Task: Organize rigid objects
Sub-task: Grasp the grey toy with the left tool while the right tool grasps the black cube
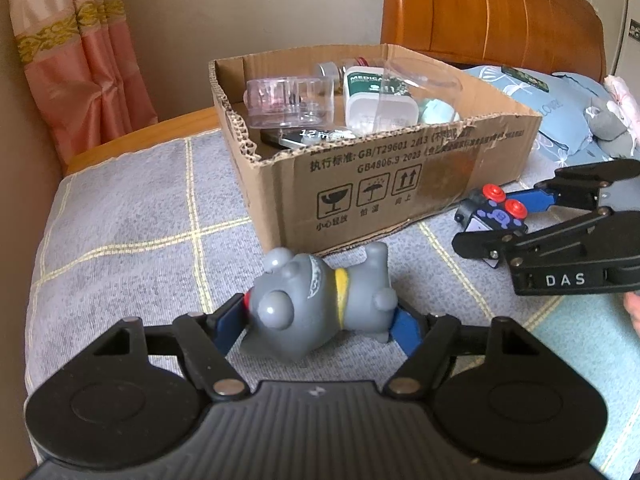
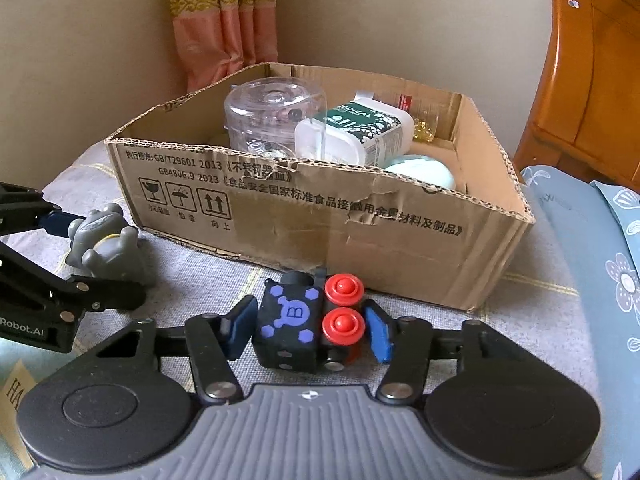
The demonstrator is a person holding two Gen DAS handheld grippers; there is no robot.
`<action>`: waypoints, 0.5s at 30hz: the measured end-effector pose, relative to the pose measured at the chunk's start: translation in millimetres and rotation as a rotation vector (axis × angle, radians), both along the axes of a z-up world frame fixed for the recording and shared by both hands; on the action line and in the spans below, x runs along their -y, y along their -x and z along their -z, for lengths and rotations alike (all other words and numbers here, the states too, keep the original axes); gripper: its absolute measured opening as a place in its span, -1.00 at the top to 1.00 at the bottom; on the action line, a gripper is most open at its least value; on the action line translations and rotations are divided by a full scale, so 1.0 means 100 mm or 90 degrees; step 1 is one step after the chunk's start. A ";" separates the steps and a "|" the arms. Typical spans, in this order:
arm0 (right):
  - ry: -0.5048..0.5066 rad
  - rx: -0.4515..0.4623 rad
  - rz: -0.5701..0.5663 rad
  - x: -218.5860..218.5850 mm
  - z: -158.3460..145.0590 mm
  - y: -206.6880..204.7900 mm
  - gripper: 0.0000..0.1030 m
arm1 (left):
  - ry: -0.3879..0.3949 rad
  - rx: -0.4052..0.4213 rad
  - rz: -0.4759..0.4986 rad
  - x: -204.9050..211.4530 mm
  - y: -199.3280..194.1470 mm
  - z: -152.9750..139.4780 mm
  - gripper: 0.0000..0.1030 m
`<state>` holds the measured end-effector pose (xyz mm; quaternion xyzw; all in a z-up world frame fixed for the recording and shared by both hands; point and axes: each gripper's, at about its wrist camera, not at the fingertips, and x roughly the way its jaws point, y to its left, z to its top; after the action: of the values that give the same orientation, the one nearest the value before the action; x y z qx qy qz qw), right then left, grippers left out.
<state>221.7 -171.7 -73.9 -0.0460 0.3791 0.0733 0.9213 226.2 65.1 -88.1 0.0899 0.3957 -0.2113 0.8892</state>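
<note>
We inspected the scene from the largest item down. The cardboard box (image 2: 320, 216) stood on the grey checked bedcover (image 1: 132, 216), at twelve o'clock from both grippers, open-topped and already holding a clear plastic jar (image 2: 272, 116), a white medical container (image 2: 360, 132) and a pale green rounded item (image 2: 420, 172). Its near wall was torn and ragged along the upper edge.

The grey toy figure (image 1: 316, 300) lay on its side on the cover, just short of the box's near wall. The left gripper (image 1: 320, 320) stood about half open around it, one blue pad at nine o'clock of the figure and the other at three; the pads appeared to touch its flanks, and we judged this a grip, though the left contact was partly hidden.

The black cube toy (image 2: 308, 320) with red buttons sat on the cover near the box's front wall. The right gripper (image 2: 308, 332) was closed upon it, its blue pads pressing the cube's two sides.

In our judgement both items were seized but not yet lifted. To do the step well, each should be raised straight up until it cleared the ragged rim, then carried toward twelve o'clock. The round-bodied figure might slip or rotate. We would release into bare floor at the box's right, away from the jar.
</note>
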 end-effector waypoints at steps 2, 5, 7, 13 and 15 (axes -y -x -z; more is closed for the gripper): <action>-0.001 -0.003 0.001 0.01 0.00 0.00 -0.12 | 0.003 -0.003 -0.002 0.00 0.00 0.00 -0.42; 0.008 -0.007 -0.005 0.01 -0.01 0.01 -0.07 | -0.003 -0.004 0.000 0.01 0.00 -0.01 -0.41; 0.018 -0.009 -0.010 0.00 -0.02 0.04 -0.07 | -0.001 -0.011 -0.003 0.01 0.00 -0.02 -0.40; 0.030 -0.012 -0.023 0.03 -0.05 0.11 -0.07 | -0.005 -0.029 -0.011 0.02 0.05 -0.07 -0.40; 0.022 -0.013 -0.029 0.05 -0.08 0.15 -0.07 | -0.007 -0.031 -0.011 0.04 0.08 -0.10 -0.40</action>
<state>206.4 -176.6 -66.1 -0.0698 0.3887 0.0880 0.9145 218.1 61.5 -78.5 0.0861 0.4192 -0.2039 0.8805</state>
